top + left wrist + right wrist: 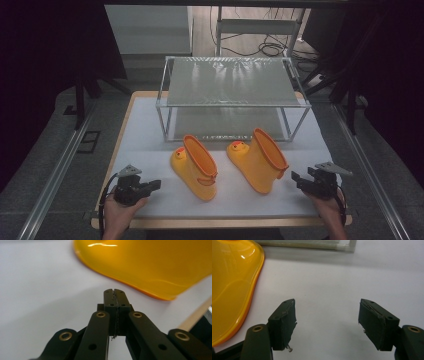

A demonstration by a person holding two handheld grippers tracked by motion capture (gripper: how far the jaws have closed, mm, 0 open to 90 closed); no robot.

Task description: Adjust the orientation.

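Two yellow rubber boots with orange trim and duck faces lie on their sides on the white table top [145,145]. The left boot [195,167] is near the middle and the right boot [260,160] is beside it. My left gripper [156,185] rests at the front left, pointing at the left boot, a short gap away. In the left gripper view its jaws [114,291] are pressed together with nothing between them, and the boot [150,262] is just ahead. My right gripper [295,177] sits at the front right, open and empty [327,312], with the right boot [229,282] to its left.
A two-tier metal-framed rack [235,80] with translucent shelves stands at the back of the table, behind the boots; its lower edge [312,245] shows ahead of the right gripper. Aluminium rails run along both sides of the table. Cables lie on the floor beyond.
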